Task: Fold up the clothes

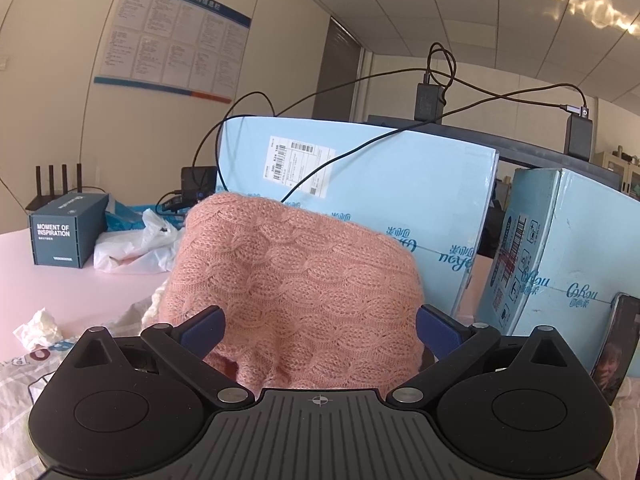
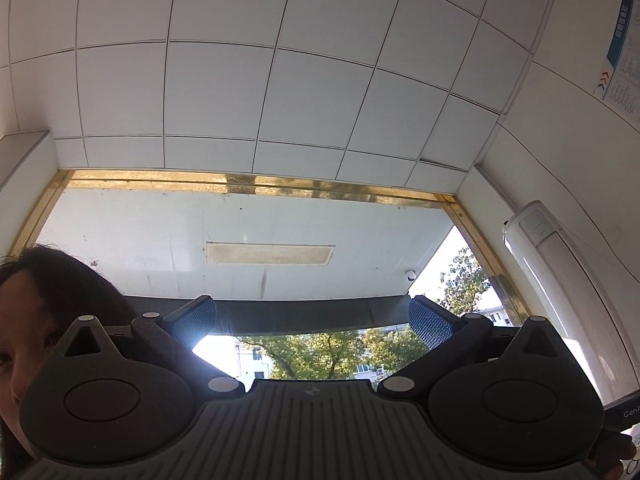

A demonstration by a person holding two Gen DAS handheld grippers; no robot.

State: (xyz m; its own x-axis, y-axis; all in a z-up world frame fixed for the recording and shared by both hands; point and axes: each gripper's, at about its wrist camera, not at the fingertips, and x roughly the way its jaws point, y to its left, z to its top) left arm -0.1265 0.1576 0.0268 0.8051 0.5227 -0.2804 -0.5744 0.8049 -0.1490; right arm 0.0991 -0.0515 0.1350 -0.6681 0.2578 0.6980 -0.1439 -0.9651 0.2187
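At the table's (image 1: 72, 288) far left edge stands a dark box (image 1: 66, 234) printed "MOMENT OF INSPIRATION", a router (image 1: 52, 190) behind it and a white plastic bag (image 1: 136, 246) just beside it. A crumpled tissue (image 1: 38, 328) lies nearer, by patterned fabric (image 1: 16, 384) at the near left corner. The pink cable-knit sweater (image 1: 292, 292) is bunched in a mound mid-table, its near part lying between the spread fingers of the left gripper (image 1: 318, 330) (wide apart, not pinching it). Behind stand two pale blue cartons (image 1: 400, 184), cables (image 1: 360, 88) draped over them, and a phone (image 1: 618, 344) leans at the right. The right gripper (image 2: 312, 322) points at the ceiling (image 2: 280, 80) and a window (image 2: 320, 352), fingers spread, holding nothing.
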